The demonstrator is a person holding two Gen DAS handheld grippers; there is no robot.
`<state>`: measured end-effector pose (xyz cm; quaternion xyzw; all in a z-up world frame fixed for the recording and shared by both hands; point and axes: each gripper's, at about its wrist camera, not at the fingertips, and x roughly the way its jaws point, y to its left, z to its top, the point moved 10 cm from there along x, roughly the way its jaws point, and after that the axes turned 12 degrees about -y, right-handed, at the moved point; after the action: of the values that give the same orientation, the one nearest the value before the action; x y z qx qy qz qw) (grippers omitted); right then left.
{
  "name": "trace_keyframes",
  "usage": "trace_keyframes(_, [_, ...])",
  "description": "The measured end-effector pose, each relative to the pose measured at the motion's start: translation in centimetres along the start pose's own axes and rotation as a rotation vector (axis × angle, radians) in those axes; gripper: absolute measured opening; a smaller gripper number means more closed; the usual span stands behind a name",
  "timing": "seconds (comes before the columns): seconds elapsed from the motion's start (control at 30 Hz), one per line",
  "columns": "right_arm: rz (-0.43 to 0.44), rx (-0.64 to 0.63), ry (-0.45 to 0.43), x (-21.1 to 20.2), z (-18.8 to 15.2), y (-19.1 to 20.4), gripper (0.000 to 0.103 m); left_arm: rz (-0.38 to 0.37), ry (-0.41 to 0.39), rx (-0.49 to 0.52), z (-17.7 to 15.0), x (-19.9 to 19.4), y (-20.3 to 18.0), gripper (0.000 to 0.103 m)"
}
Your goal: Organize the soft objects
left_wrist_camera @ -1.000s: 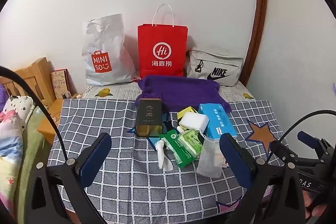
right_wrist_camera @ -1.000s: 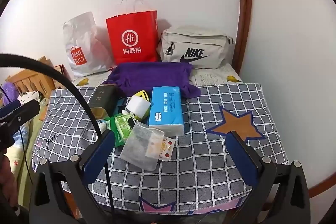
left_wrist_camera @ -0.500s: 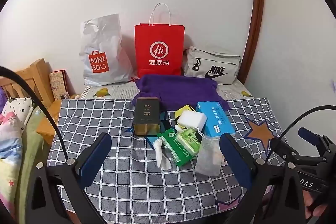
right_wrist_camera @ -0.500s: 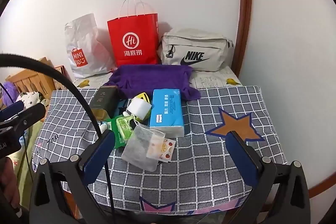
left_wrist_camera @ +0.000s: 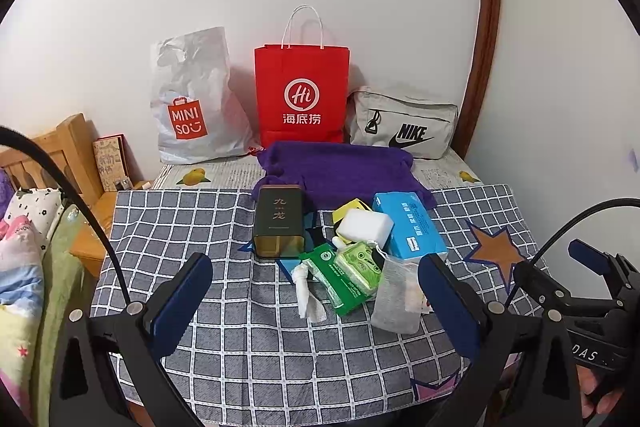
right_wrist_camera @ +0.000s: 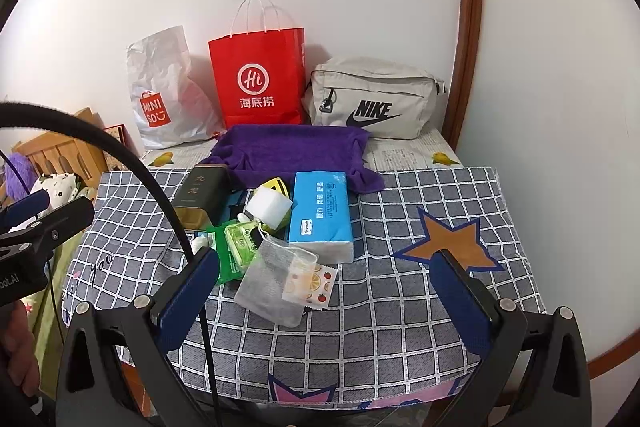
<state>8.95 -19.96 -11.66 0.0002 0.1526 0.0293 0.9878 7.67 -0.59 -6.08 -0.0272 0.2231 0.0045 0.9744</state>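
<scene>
1. Soft objects lie heaped in one cluster on the checked cloth, and the blue tissue pack serves as the landmark for all of them

2. Left of the blue tissue pack and touching it is the white sponge; nearer the cameras than that come the green wipes packets and a twisted white tissue; at the pack's near end lies the grey mesh pouch with a fruit-print sachet on it

3. Behind the blue tissue pack, toward the wall, lies the purple towel; farther left stands the dark tin, which is hard and, I judge, not part of the sort

4. The left gripper hangs spread wide with nothing between its jaws, short of the heap; the right gripper is likewise released and empty, lined up on the pouch

5. The step in hand looks like the approach for a first pick, and nothing has been sorted yet

6. To do it well, take the top, nearest piece first, probably the pouch, so the pile is not dragged; come down with the jaws across its narrow side and pinch well into the fabric rather than at a loose edge, which would slip

7. The blue tissue pack's long axis runs from the near edge of the cloth toward the wall, its white end facing the cameras; the pouch lies tilted, its long axis slanting from near right up toward the wipes
</scene>
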Motion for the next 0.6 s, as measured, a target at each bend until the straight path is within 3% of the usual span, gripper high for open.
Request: trace_keyframes(0.6, [-0.002, -0.007, -0.007, -0.19, 0.03, 0.01, 0.103, -0.002, -0.009, 0.004, 0.08, -0.18, -0.32, 0.103])
